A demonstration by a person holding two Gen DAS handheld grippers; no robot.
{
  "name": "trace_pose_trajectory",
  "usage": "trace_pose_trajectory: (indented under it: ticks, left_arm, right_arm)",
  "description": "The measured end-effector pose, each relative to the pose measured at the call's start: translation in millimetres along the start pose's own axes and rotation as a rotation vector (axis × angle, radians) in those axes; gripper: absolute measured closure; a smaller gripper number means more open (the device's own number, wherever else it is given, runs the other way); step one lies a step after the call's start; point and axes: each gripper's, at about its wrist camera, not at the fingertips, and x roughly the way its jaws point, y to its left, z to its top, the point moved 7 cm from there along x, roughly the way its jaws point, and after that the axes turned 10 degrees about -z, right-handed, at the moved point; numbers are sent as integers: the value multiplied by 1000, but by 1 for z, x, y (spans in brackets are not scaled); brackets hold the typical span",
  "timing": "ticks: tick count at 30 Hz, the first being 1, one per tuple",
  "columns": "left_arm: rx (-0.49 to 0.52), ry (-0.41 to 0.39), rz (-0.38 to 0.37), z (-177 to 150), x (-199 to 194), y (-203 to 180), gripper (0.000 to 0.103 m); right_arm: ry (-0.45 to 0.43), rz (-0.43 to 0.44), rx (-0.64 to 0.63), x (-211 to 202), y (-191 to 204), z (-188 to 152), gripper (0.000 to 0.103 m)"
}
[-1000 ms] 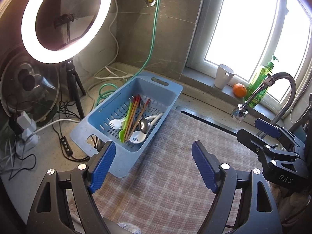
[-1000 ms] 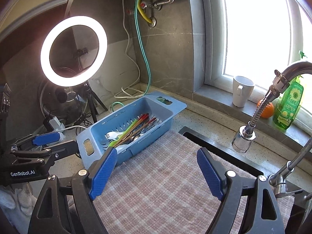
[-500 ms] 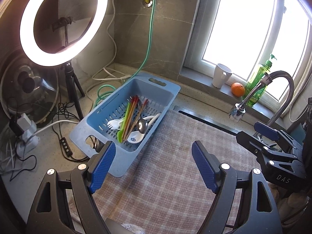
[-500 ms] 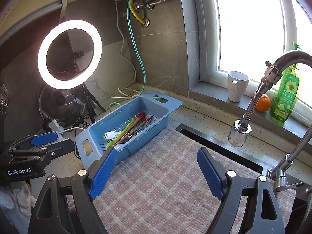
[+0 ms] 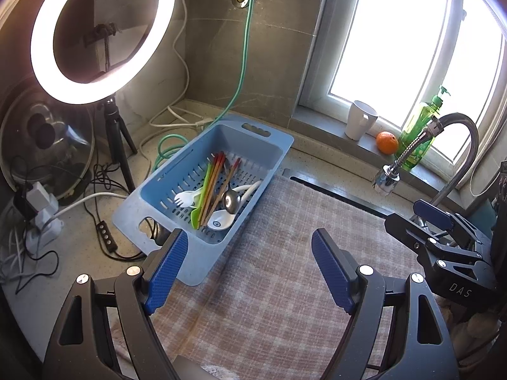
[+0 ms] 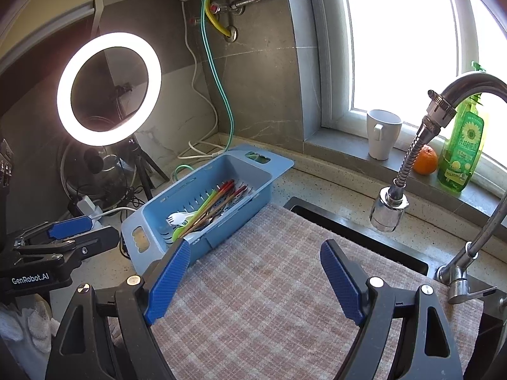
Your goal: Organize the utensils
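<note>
A blue slotted basket [image 5: 272, 145] stands on the counter, also in the right wrist view [image 6: 279, 166]. It holds several utensils: a white fork [image 5: 187, 195], green chopsticks [image 5: 200, 202], red-tipped chopsticks [image 5: 218, 177], a metal spoon [image 5: 230, 201] and a white ceramic spoon [image 5: 220, 220]. My left gripper [image 5: 250, 272] is open and empty, above the checked cloth just short of the basket. My right gripper [image 6: 255, 280] is open and empty, above the cloth to the basket's right.
A checked cloth [image 5: 285, 253] covers the sink area. A tap [image 6: 389, 209] hangs at the right. A white mug [image 6: 381, 139], an orange [image 6: 426, 160] and a green soap bottle [image 6: 462, 152] stand on the sill. A ring light [image 5: 101, 34], cables and a fan are at the left.
Both grippers have drawn back and risen slightly, so the basket looks a little farther away. Both stay open and empty.
</note>
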Motion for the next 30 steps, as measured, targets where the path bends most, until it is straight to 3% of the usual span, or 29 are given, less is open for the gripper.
trace_pose_trajectory:
  ticks: [30]
  left_arm:
    - [13,-7,7,-1,3,-3,22]
  right_arm:
    - [21,-13,14,6,-3,-9,22]
